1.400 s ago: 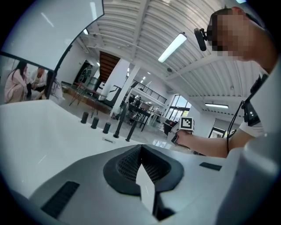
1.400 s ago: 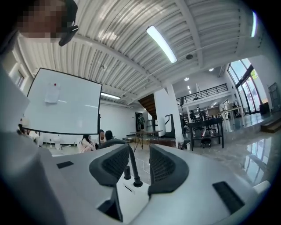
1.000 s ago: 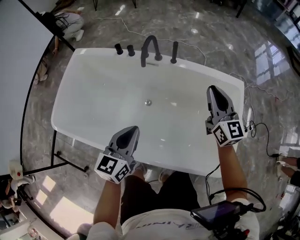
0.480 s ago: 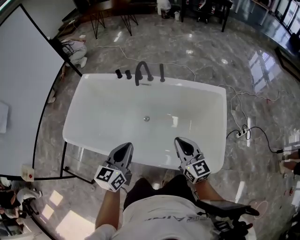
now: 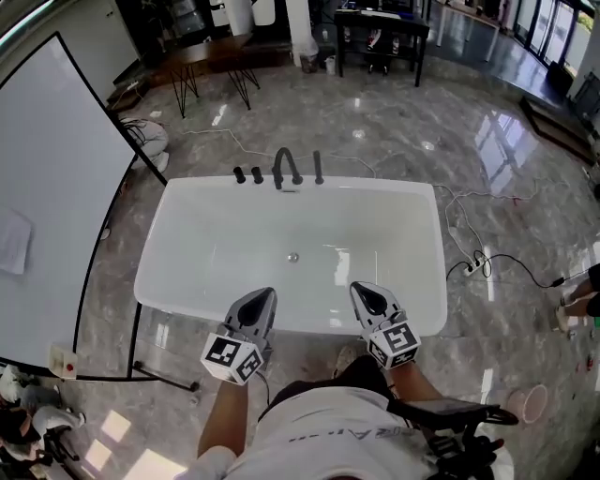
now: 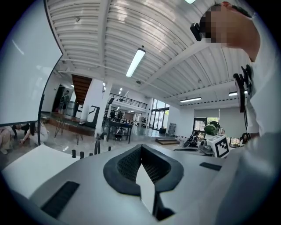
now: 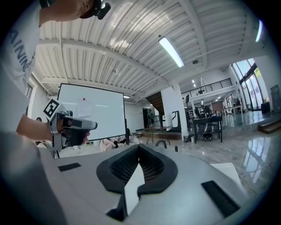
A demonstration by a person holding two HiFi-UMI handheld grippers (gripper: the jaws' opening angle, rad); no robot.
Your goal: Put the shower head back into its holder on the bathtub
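The white bathtub (image 5: 309, 325) lies below me. On its far rim stand two black knobs (image 5: 248, 174), a curved black faucet (image 5: 284, 167) and the slim black shower head (image 5: 319, 167), upright just right of the faucet. My left gripper (image 5: 260, 305) and right gripper (image 5: 370, 298) hover side by side at the near rim, far from the fittings. Both are shut and hold nothing. In the left gripper view the closed jaw tips (image 6: 141, 147) point level across the tub. In the right gripper view the closed tips (image 7: 139, 147) sit below the faucet (image 7: 161, 143).
A large whiteboard on a black frame (image 5: 47, 206) stands left of the tub. Cables and a power strip (image 5: 473, 267) lie on the marble floor to the right. Black tables (image 5: 380, 28) stand at the back. A person (image 6: 26, 132) crouches beyond the tub.
The tub now looks farther off. My right gripper has drawn back from over the tub's right side to the near rim beside the left one. The left gripper has risen slightly.
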